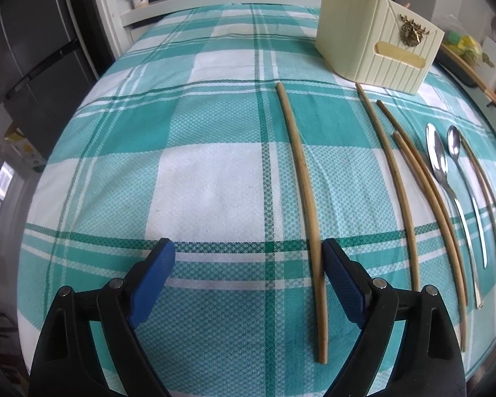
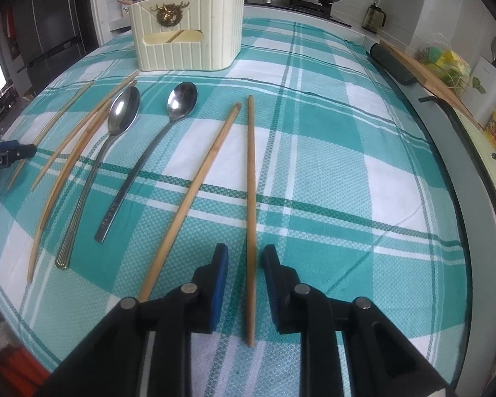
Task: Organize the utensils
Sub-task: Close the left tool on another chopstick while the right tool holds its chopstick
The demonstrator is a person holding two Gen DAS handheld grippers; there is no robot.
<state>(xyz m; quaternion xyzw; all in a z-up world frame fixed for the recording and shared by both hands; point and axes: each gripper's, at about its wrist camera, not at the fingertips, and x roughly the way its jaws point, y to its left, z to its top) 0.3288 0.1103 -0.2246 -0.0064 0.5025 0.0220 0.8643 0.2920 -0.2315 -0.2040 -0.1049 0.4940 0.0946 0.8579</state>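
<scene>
The rightmost chopstick (image 2: 251, 198) lies on the checked cloth (image 2: 347, 182), running from 12 to 6 o'clock in the right wrist view, its near end between the fingers of the right gripper (image 2: 245, 254). Those jaws stand narrowly apart with the stick in the gap; neither pad visibly presses it, so it looks straddled, not pinched. A second chopstick (image 2: 195, 195) lies just beside it at 10 o'clock, then two spoons (image 2: 122, 112) and more sticks further towards 9. The cream holder (image 2: 185, 46) stands at 11 o'clock, well apart.

In the left view the left gripper (image 1: 248, 254) is spread wide over the cloth. The leftmost chopstick (image 1: 304, 205) runs along the inner face of its right finger; whether it touches I cannot tell.

To do the pick well, I judge the right jaws should close squarely across the stick near its end, keep it from rolling, lift clear of its neighbour, then tip it upright towards the holder.
</scene>
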